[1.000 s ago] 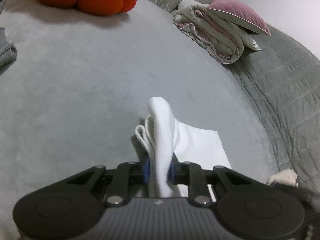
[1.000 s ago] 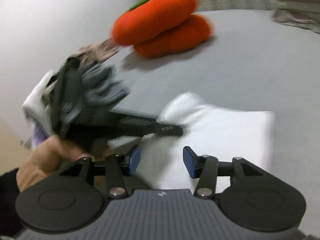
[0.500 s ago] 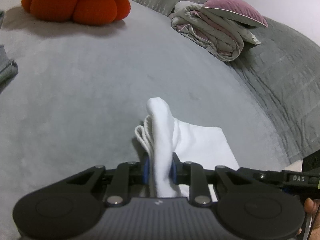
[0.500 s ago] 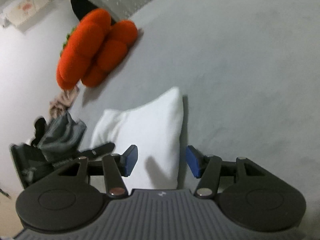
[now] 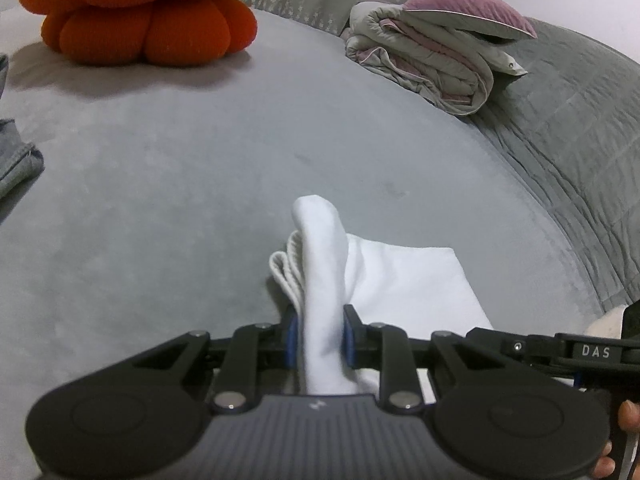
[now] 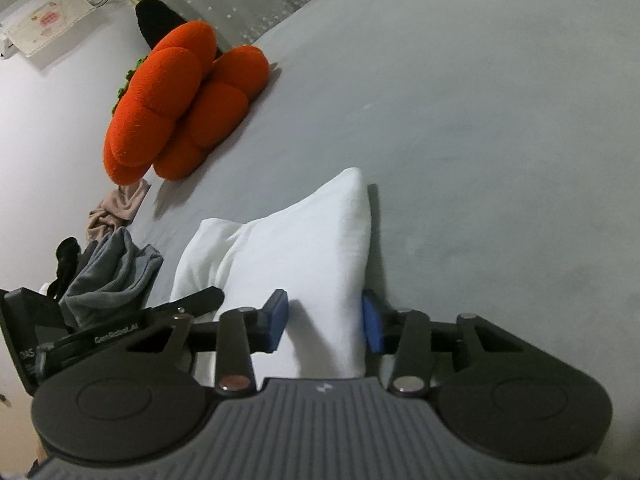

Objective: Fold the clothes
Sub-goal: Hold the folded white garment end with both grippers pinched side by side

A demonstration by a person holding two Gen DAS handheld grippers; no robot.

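left view only: i see the folded quilt with a pink pillow on top, at the far right of the bed, and a grey quilted cover beside it.
right view only: i see a beige cloth, a grey garment and a white unit on the wall.
both views: the orange cushion lies at the far side of the bed.
white cloth: it lies folded on the bed, close in front of both grippers.
left gripper: i have its jaws closed on a raised fold of the white cloth.
right gripper: its jaws are closing, with an edge of the white cloth between them; the right pad touches it, the left pad is still apart.
containers: i see none here.
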